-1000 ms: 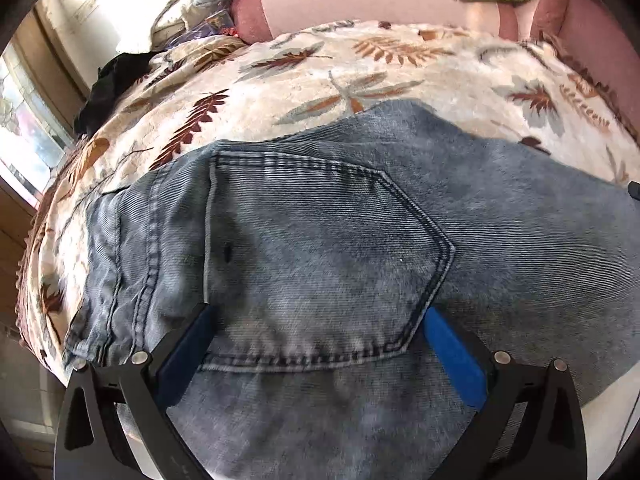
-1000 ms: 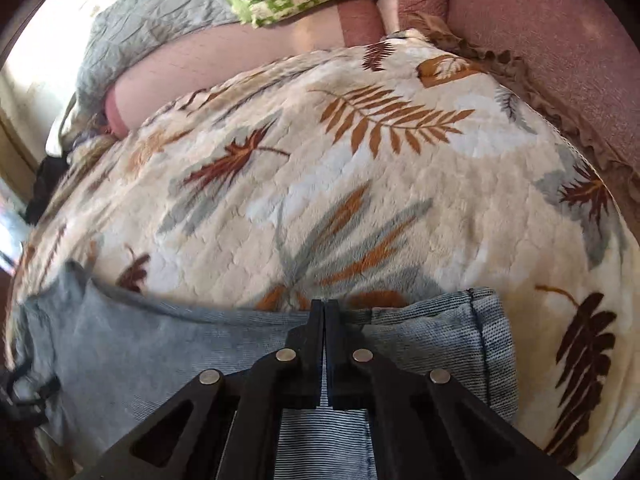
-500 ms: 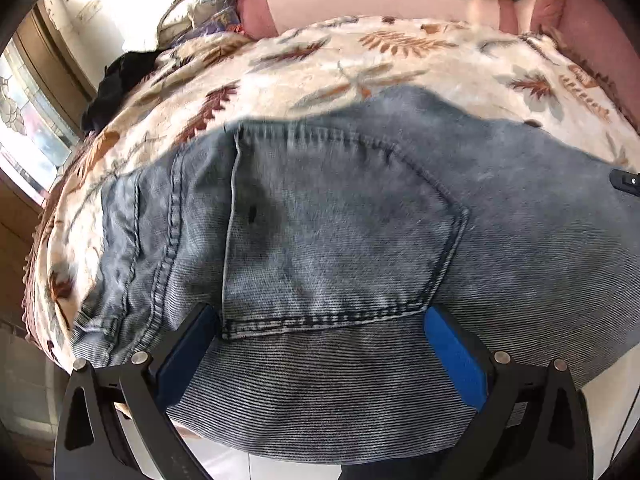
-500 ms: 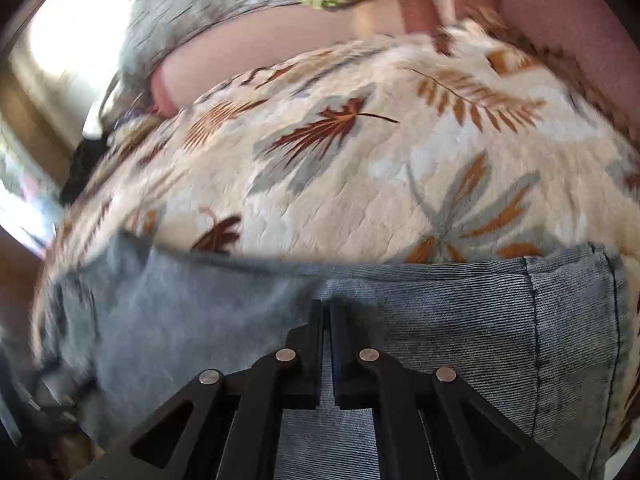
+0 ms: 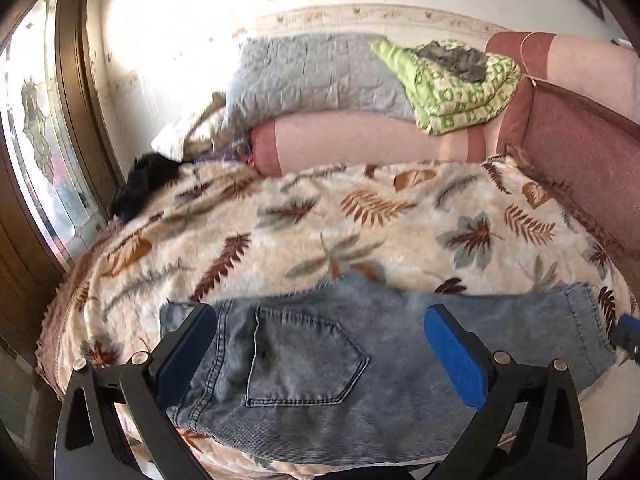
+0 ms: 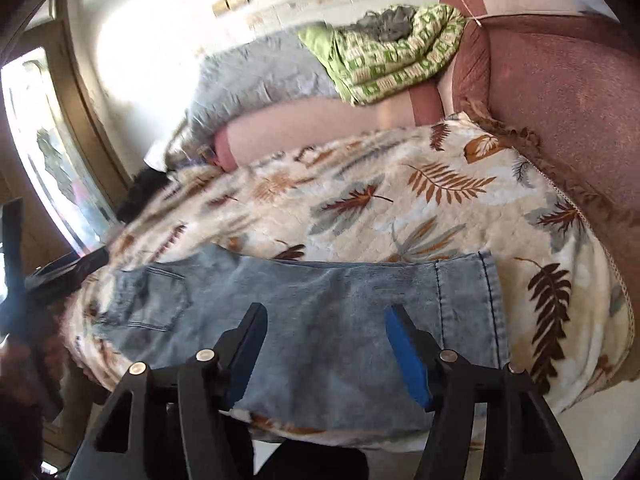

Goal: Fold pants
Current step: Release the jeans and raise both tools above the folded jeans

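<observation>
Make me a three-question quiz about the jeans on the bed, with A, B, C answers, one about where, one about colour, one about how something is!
1. Where do the jeans lie?
A. on the leaf-print blanket
B. on the grey pillow
C. on the floor

2. What colour are the pads of the right gripper?
A. red
B. blue
C. yellow

3. How is the left gripper?
A. shut on the jeans
B. shut on nothing
C. open, holding nothing

Answers:
1 A, the denim lies flat on the leafy cover near its front edge.
2 B, both inner faces are bright blue.
3 C, its fingers stand wide apart above the back pocket, clear of the cloth.
</observation>
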Tool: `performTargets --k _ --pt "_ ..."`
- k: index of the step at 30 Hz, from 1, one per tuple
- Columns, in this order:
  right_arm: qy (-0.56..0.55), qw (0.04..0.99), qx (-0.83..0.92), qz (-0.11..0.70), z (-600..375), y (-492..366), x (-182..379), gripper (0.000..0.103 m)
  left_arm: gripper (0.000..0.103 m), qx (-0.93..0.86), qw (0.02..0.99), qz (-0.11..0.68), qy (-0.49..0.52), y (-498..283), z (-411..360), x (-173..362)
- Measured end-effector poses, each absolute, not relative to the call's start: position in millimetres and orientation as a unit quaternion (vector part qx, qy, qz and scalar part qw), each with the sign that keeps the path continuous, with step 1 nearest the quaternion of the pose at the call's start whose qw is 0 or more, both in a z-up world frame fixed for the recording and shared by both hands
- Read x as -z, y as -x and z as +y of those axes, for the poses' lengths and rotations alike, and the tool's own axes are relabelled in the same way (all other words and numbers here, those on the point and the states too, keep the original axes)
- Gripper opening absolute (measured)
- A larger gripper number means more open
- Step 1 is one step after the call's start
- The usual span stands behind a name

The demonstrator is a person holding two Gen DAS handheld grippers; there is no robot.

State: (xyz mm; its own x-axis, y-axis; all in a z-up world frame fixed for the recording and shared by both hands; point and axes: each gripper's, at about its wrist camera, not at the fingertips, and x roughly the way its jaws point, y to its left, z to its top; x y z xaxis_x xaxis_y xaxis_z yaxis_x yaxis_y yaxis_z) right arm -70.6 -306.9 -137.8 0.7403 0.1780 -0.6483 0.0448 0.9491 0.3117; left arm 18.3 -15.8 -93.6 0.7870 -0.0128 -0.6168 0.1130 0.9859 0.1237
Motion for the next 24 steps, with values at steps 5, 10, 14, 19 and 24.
performTargets --k 5,10,14,19,24 --pt "-0.180 0.919 -0.042 0.349 -314 84 133 0.065 0.103 0.040 0.944 0.311 -0.106 -13 -38 76" --pt "-0.185 0.923 -0.038 0.336 -318 80 127 0.065 0.103 0.040 0.944 0.307 -0.115 -14 -55 66" --pt "-0.185 0.924 -0.033 0.333 -324 80 127 0.065 0.103 0.041 0.945 0.301 -0.117 -15 -66 59" --pt "-0.178 0.927 -0.024 0.330 -332 82 127 0.065 0.103 0.037 0.949 0.288 -0.125 -13 -79 52" --pt "-0.185 0.924 -0.015 0.333 -342 81 133 0.065 0.103 0.041 0.947 0.288 -0.136 -11 -88 49"
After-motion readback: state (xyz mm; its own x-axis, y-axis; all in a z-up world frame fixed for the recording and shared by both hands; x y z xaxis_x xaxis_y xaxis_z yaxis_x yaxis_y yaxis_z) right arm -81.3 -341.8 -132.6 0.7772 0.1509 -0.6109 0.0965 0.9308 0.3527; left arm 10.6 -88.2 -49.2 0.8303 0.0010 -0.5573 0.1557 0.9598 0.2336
